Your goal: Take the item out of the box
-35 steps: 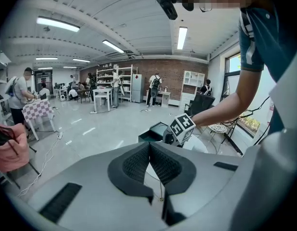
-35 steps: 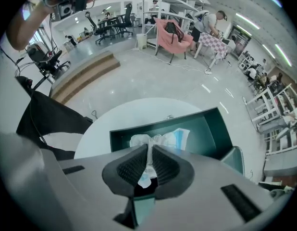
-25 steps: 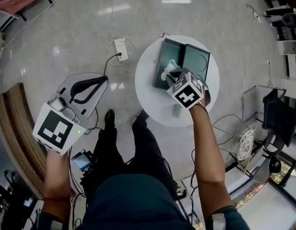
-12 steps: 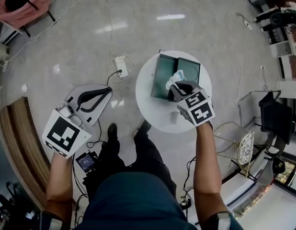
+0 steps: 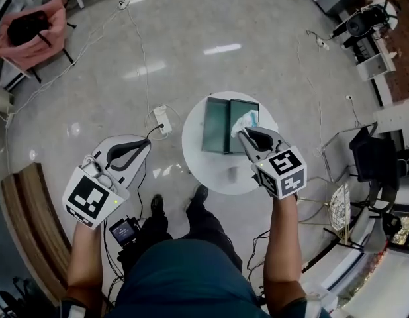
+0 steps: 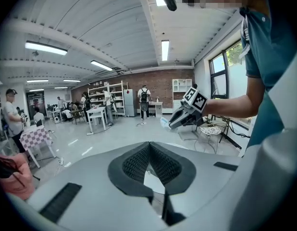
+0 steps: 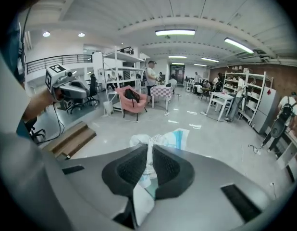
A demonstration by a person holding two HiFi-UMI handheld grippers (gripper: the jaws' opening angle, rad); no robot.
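Your right gripper (image 5: 243,132) is clamped on the item (image 5: 247,120), a crinkled packet of thin white film with a pale blue panel. Its ribbed black pads (image 7: 134,165) pinch the wrapper's bunched middle, so that loose, wrinkled ends spill out above and below them. Seen from the head view, the packet shows over the right half of the box (image 5: 218,124), a flat, dark green case lying open in two rectangular halves on the round white table (image 5: 211,171). From the left gripper view, the packet juts from the jaw tips in open air. Your left gripper (image 5: 145,146) is held out to the left over the glossy, pale stone floor (image 5: 92,91), well apart from the table. Its jaws are drawn together at the tips with nothing between the textured pads (image 6: 134,163). A white power strip (image 5: 161,118) and its looping cable lie on the floor near the table's edge.
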